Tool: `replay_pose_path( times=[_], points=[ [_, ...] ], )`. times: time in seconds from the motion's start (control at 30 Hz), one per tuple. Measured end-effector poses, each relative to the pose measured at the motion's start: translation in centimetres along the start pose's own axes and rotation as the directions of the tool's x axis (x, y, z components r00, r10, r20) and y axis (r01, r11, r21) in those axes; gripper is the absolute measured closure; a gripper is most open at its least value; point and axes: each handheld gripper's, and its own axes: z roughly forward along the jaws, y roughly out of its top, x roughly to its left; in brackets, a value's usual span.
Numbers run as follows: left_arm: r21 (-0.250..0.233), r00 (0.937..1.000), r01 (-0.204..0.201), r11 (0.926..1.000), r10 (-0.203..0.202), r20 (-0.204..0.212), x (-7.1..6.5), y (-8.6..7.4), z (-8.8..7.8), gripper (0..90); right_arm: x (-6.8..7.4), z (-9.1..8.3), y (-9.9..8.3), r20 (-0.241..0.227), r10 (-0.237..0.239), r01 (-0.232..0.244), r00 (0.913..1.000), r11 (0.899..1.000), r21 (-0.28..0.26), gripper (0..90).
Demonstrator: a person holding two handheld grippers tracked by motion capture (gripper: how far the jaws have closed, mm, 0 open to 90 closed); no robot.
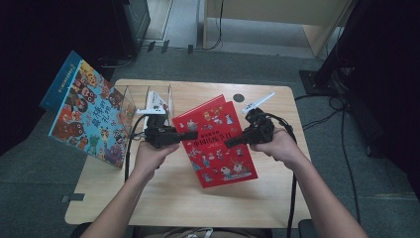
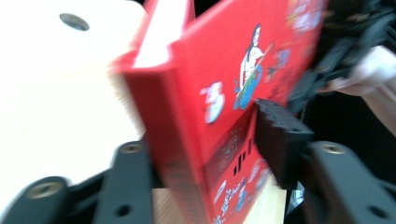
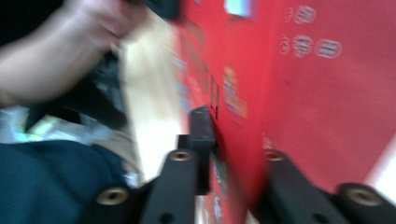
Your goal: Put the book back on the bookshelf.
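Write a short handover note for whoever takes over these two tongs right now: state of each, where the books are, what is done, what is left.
Left tongs: jaws straddle the spine edge of the red book; whether the pads press is unclear.
Right tongs: jaws on either side of the book's opposite edge; grip unclear through blur.
Red book: tilted above the table, between both tongs.
Blue picture book: leaning at the clear rack, left side.
Done: red book lifted.
Left: probably stand it in the rack.

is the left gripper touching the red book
Touching. In the left gripper view the red book sits between the left gripper jaws, the right-hand pad pressed flat against its cover.
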Motion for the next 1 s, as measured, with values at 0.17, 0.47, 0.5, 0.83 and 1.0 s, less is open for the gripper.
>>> replay_pose_path(
  times=[0.17,0.47,0.5,0.83,1.0],
  points=[
    [0.066,0.9924,-0.123,0.9901,0.123,0.003,-1.6,0.8,0.1,73.1,-1.0,0.6,-0.2,0.046,-0.012,0.012,0.9989,1.000,0.003,62.8],
    [0.129,0.9719,-0.222,0.9665,0.230,-0.049,-3.0,1.4,0.5,76.1,-1.5,0.0,-0.4,0.109,-0.039,0.042,0.9932,0.999,-0.023,49.5],
    [0.137,0.9703,-0.228,0.9640,0.237,-0.050,-3.1,1.4,0.4,76.6,-1.4,-0.2,-0.5,0.128,-0.039,0.042,0.9910,0.999,-0.021,49.6],
    [0.157,0.9712,-0.219,0.9629,0.231,-0.060,-3.1,1.4,0.2,79.7,-1.3,-0.8,-1.2,0.234,-0.060,0.073,0.9702,0.996,-0.044,54.1],
    [0.162,0.9702,-0.219,0.9623,0.232,-0.069,-3.1,1.7,0.3,80.4,-1.8,-1.4,-1.8,0.278,-0.033,0.056,0.9601,0.995,-0.077,60.2]
  ],
)
